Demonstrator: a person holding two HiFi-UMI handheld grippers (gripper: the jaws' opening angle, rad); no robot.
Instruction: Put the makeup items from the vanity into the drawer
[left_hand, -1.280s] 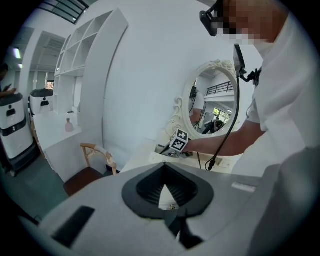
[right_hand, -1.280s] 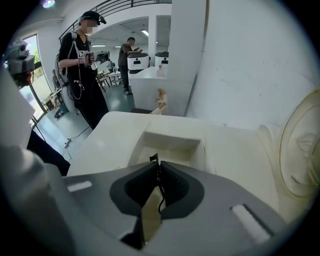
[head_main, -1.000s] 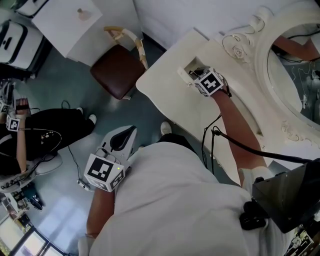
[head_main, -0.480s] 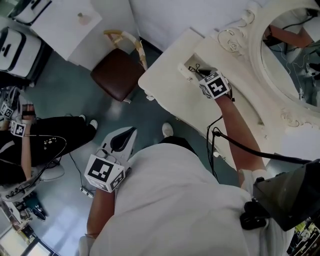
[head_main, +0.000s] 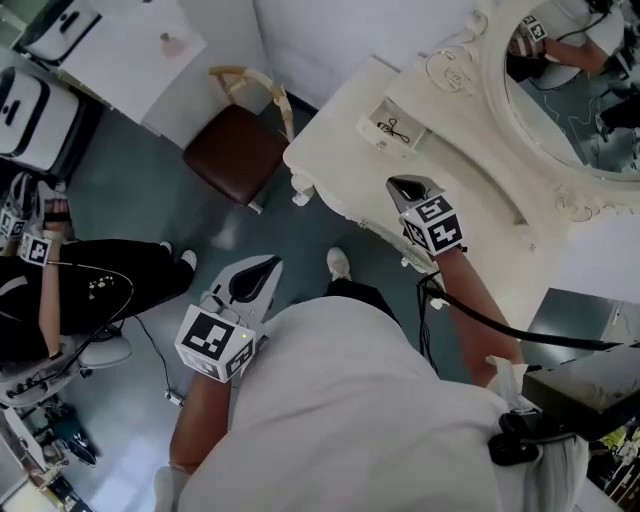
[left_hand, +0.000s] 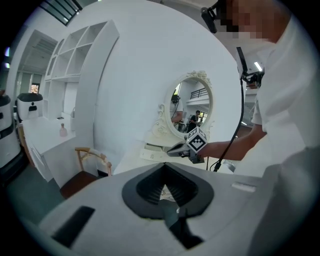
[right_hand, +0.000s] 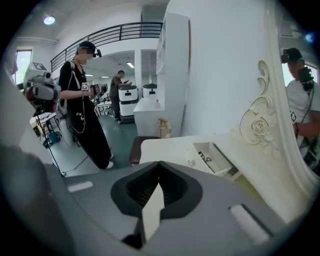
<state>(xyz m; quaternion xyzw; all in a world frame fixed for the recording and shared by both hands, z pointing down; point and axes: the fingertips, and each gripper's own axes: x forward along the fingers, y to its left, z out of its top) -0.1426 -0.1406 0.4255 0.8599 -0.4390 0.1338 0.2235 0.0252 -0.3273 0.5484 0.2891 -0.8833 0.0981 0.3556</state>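
A small drawer (head_main: 393, 129) stands open on the cream vanity (head_main: 345, 190), and a thin black item (head_main: 394, 128) lies inside it. The right gripper view has the same drawer (right_hand: 214, 158) ahead and to the right. My right gripper (head_main: 406, 187) hovers over the vanity top, short of the drawer, shut and holding nothing. Down over the floor on the left, off the vanity, my left gripper (head_main: 256, 273) is also shut and holds nothing. From the left gripper view, the right gripper (left_hand: 176, 148) shows in front of the oval mirror (left_hand: 190, 105).
A chair with a brown seat (head_main: 236, 150) stands left of the vanity. A person in black (head_main: 85, 285) is at the far left, by a white cabinet (head_main: 135, 50). The ornate mirror (head_main: 575, 95) rises at the back right. A black cable (head_main: 500, 325) trails from my right arm.
My right gripper has drawn back from the drawer toward me, uncovering the open drawer with the black item in it. The left gripper has hardly moved.
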